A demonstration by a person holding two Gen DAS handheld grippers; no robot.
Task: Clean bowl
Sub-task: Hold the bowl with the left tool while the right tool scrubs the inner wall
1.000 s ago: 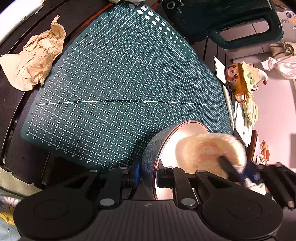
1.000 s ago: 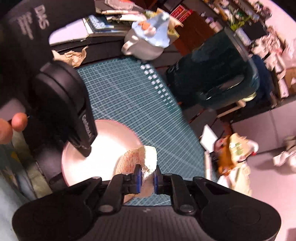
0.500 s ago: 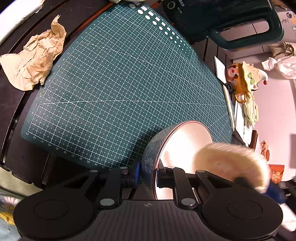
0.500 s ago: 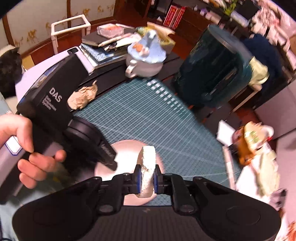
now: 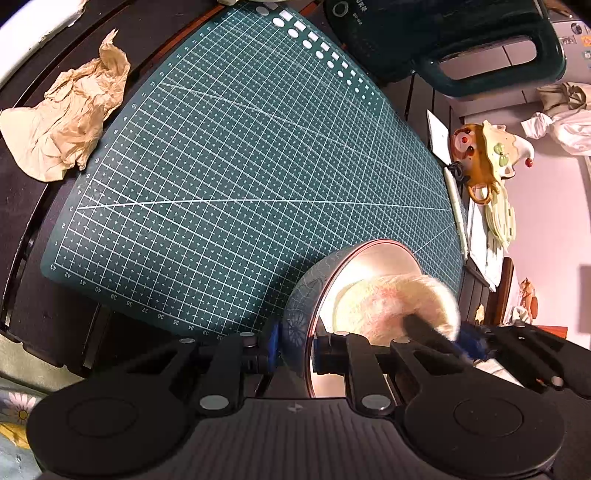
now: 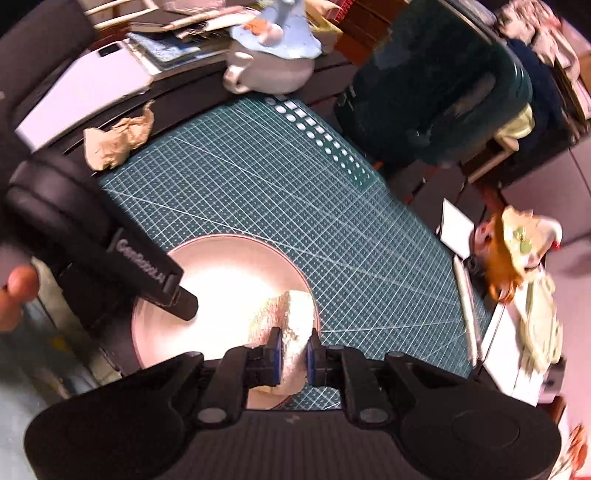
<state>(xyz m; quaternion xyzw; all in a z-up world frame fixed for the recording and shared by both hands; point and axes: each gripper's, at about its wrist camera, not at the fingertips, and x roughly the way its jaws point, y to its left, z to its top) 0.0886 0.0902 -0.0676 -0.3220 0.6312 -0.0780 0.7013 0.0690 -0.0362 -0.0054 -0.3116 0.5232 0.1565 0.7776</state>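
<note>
1. Left hand-held gripper [image 5: 295, 349]: jaws clamp the near-left rim of the bowl [image 6: 221, 273] on the mat [image 5: 240, 166].
2. Right hand-held gripper [image 6: 293, 356]: pinches the sponge [image 6: 288, 317] against the bowl's right inner wall, its length running away from the jaws.

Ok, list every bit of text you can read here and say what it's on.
"43", "42", "41", "40", counting down: ruler numbers along the near edge of the cutting mat.
"Gen...": white lettering on the left gripper, seen from the right wrist view; the remaining letters are blurred.
White print on the dark green appliance: too small to read.
</note>
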